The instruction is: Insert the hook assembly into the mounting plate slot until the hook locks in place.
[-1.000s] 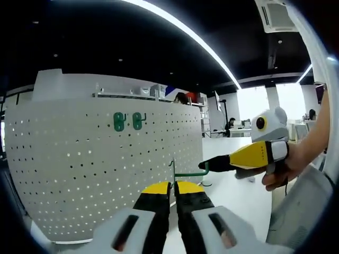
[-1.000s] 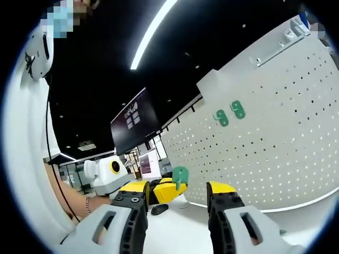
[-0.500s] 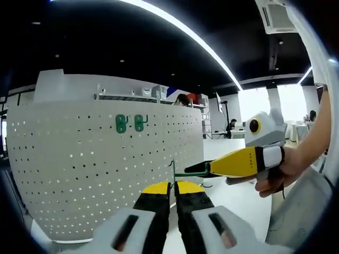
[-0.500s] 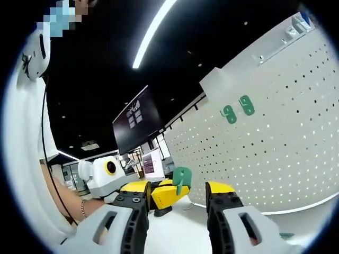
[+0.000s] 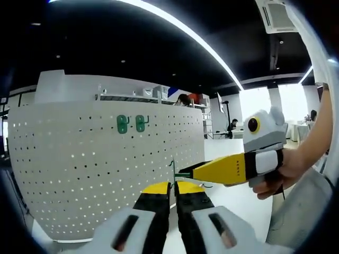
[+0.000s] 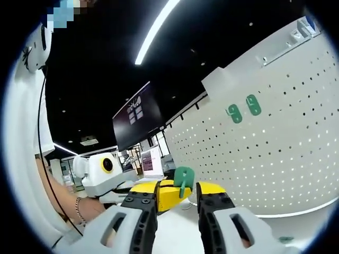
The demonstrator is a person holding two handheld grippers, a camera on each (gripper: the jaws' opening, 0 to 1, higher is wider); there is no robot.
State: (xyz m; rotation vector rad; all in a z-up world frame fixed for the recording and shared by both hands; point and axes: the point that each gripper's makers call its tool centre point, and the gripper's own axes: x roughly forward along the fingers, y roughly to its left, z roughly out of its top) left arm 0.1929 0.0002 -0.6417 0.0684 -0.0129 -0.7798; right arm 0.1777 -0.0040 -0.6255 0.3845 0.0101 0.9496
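Note:
My left gripper (image 5: 173, 185) is shut on the green hook assembly (image 5: 172, 170), whose thin wire arm points right. My right gripper (image 5: 185, 173) reaches in from the right, its tips over that arm. In the right gripper view, the right gripper (image 6: 178, 189) stands partly open. The hook's green back plate (image 6: 184, 177) and the left gripper's yellow jaws (image 6: 161, 194) sit in its gap. The white pegboard (image 5: 79, 159) stands upright behind, carrying two green mounting plates (image 5: 130, 124) side by side near its top. They also appear on the pegboard (image 6: 280, 153) as plates (image 6: 244, 109).
A white tabletop (image 5: 233, 203) runs beneath the pegboard. A person's hand (image 5: 283, 174) holds the right gripper. A dark wall screen (image 6: 136, 124) hangs beyond, and desks with people sit in the far background (image 5: 230, 127).
The right gripper has moved left along the hook's wire arm toward my left gripper, and its jaws have narrowed. The left gripper has stayed shut on the hook.

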